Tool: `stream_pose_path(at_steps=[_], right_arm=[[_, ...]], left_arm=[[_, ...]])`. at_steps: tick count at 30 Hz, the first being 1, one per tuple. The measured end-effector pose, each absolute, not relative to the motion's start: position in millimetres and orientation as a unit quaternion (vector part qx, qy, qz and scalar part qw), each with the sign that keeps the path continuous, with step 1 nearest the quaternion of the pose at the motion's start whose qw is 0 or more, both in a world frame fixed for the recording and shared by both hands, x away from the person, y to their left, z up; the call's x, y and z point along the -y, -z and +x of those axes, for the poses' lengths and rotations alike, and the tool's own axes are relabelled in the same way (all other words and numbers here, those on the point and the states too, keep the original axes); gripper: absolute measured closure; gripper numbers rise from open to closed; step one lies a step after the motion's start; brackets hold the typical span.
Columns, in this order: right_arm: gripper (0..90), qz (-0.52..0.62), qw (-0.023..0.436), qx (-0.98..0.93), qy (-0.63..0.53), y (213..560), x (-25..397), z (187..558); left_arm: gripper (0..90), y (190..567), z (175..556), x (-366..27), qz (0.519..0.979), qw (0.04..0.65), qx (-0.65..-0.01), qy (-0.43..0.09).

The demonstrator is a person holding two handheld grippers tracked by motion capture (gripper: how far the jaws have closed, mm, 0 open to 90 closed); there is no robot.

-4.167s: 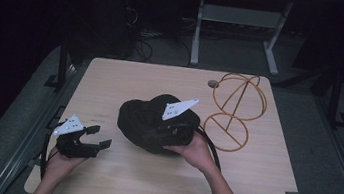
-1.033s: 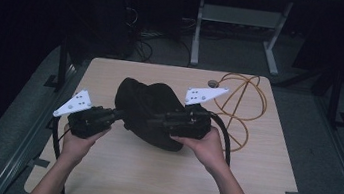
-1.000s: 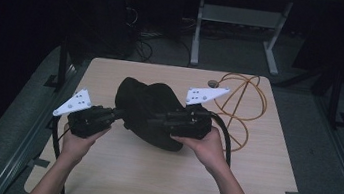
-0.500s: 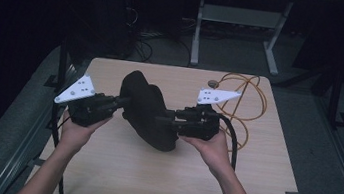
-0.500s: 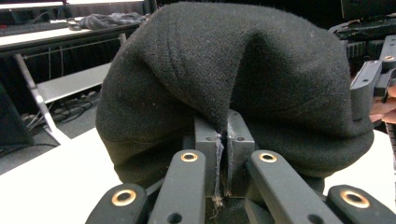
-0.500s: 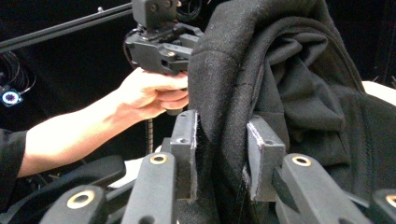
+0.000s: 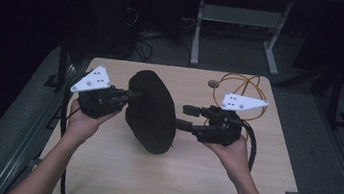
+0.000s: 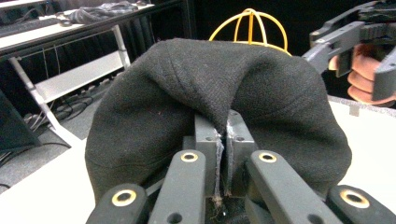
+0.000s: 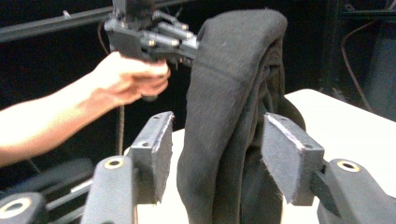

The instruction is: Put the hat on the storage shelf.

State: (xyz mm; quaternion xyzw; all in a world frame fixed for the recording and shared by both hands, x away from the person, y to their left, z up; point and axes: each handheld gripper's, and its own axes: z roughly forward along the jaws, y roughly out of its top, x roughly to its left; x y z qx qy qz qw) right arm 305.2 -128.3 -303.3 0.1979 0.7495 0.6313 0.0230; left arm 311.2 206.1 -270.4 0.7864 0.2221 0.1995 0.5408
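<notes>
Left hand [image 7: 81,120]: enters from the bottom of the high view and holds the left gripper [image 7: 132,93] above the left part of the table [image 7: 100,168].
Left gripper state: jaws pressed together on a fold of the black fabric hat [image 7: 150,109]; in the left gripper view [image 8: 219,154] the cloth is pinched between the two pads, with the rest of the hat [image 8: 215,93] draped over and beyond them.
Right hand [image 7: 233,150]: holds the right gripper [image 7: 185,118] over the right part of the table.
Right gripper state: jaws spread apart; in the right gripper view [image 9: 215,158] the hat [image 9: 233,116] hangs between the two pads, which stand clear of the cloth on both sides.
Hat position: table centre, held up on edge between the two grippers, lower edge near or on the tabletop; contact cannot be told.
Wire frame [image 7: 241,88]: orange, dome-shaped, on the far right of the table behind the right gripper.
Small round object [image 7: 212,83]: on the far table edge, just beside the wire frame.
</notes>
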Motion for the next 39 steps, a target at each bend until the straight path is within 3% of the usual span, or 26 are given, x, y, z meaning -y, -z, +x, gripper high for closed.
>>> stream_pose_path(at_steps=[8,15,26,39], right_arm=[[35.1,0.208,0.049,-0.770,-0.601,314.0,151.1,289.9],[31.7,0.228,0.076,-0.788,-0.566,343.9,181.0,267.5],[28.8,0.273,0.081,-0.781,-0.556,375.6,217.6,255.6],[27.2,0.294,0.087,-0.782,-0.543,397.2,228.5,253.2]], left_arm=[[86.9,261.1,319.0,-201.0,0.790,0.541,-0.215,-0.190],[86.9,250.2,329.8,-191.4,0.794,0.544,-0.207,-0.177],[86.9,234.1,347.8,-171.4,0.800,0.544,-0.195,-0.162],[87.0,220.4,366.9,-151.1,0.808,0.541,-0.182,-0.147]])
